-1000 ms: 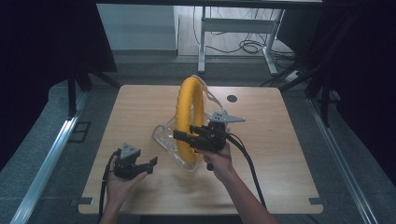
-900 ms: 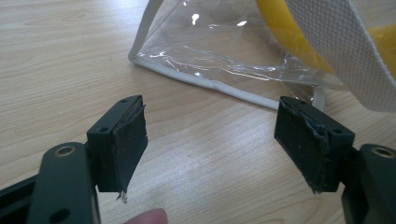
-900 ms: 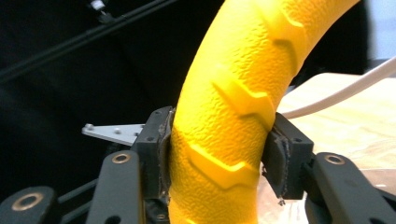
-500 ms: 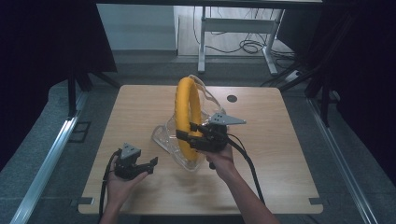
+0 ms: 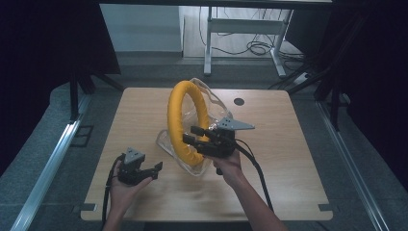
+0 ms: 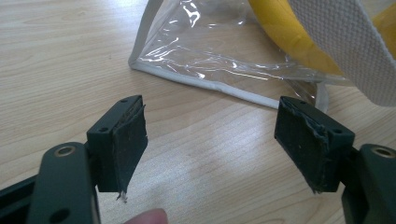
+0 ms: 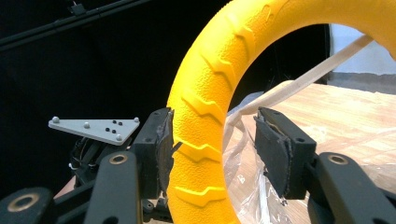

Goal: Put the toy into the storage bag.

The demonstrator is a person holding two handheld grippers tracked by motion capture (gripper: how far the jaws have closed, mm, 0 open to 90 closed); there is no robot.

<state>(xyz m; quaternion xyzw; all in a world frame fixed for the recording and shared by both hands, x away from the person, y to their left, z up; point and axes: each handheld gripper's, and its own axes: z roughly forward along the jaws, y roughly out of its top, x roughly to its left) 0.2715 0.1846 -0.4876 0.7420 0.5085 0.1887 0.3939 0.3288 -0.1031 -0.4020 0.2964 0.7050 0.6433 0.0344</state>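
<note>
- A yellow ring (image 5: 185,122) is seen standing on edge near the middle of the wooden table (image 5: 293,144), its lower part inside a clear plastic bag (image 5: 169,144) with white piping.
- The right gripper (image 5: 192,134) is held at the ring's lower right side. In the right gripper view the jaws are seen spread around the ring's ribbed band (image 7: 205,140): one pad is touching it or nearly so, the other is set clear of it, so the ring is straddled, not clamped.
- The left gripper (image 5: 155,169) is held low near the table's front edge, jaws parted and nothing between them; in the left gripper view the bag's piped corner (image 6: 140,65) is seen just ahead on the tabletop.
- A white webbing strap (image 6: 345,42) is draped across the ring.
- Risk, as judged: with no firm grip, the ring could be tipped or rolled out of the jaws.
- Risk: the slack bag could be dragged or crumpled along with the ring, since it is not pinned down.
- Risk: the strap could be snagged by a jaw.
</note>
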